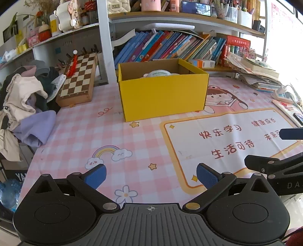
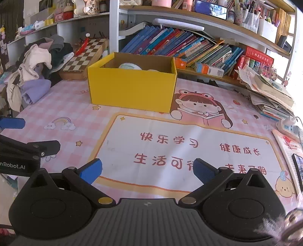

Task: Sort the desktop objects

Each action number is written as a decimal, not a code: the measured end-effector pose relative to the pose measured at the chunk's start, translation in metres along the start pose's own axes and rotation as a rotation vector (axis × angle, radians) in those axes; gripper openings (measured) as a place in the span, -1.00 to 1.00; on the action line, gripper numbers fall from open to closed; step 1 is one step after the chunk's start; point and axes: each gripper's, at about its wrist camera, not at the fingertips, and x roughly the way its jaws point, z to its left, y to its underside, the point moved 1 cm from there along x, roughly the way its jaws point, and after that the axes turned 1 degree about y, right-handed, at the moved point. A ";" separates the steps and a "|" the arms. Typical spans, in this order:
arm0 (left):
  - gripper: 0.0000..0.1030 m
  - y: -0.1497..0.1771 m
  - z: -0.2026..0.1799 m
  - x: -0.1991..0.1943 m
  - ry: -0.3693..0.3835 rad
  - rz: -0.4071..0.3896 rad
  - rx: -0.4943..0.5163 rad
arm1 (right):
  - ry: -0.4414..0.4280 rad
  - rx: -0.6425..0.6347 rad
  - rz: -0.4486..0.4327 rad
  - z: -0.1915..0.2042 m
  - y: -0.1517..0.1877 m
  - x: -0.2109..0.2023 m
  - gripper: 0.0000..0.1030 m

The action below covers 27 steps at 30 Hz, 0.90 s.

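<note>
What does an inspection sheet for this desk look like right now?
Surface: pink checked cartoon desk mat, open middle bare.
Job's things: yellow cardboard box, open top, whitish rounded item inside.
Clutter: wooden chessboard and heap of clothes far left; stack of papers and books right.
Grippers: left gripper and right gripper, jaws open, empty.
Cables: white power strip with plugged-in lead, right edge.
Surroundings: shelves of leaning colourful books behind.

Cluttered shelves (image 1: pixel 189 18) behind desk — pink checked mat (image 2: pixel 79 106), bright daylight at right.
</note>
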 end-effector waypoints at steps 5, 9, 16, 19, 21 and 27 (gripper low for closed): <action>0.99 -0.001 0.001 0.000 -0.002 -0.002 0.001 | 0.002 0.001 0.007 0.000 0.000 0.001 1.00; 0.99 -0.001 0.000 0.000 -0.004 -0.004 0.008 | 0.001 -0.001 0.008 0.001 -0.001 0.002 1.00; 1.00 -0.001 0.000 0.001 -0.004 -0.004 0.009 | 0.001 -0.003 0.013 0.002 -0.002 0.003 1.00; 1.00 -0.001 0.001 0.002 -0.004 0.001 0.007 | 0.000 -0.005 0.016 0.003 -0.002 0.004 1.00; 1.00 -0.001 0.002 0.002 -0.004 0.002 0.005 | 0.000 -0.005 0.018 0.004 -0.002 0.004 1.00; 1.00 -0.001 0.003 0.004 -0.001 0.010 0.001 | 0.001 -0.005 0.020 0.006 -0.002 0.006 1.00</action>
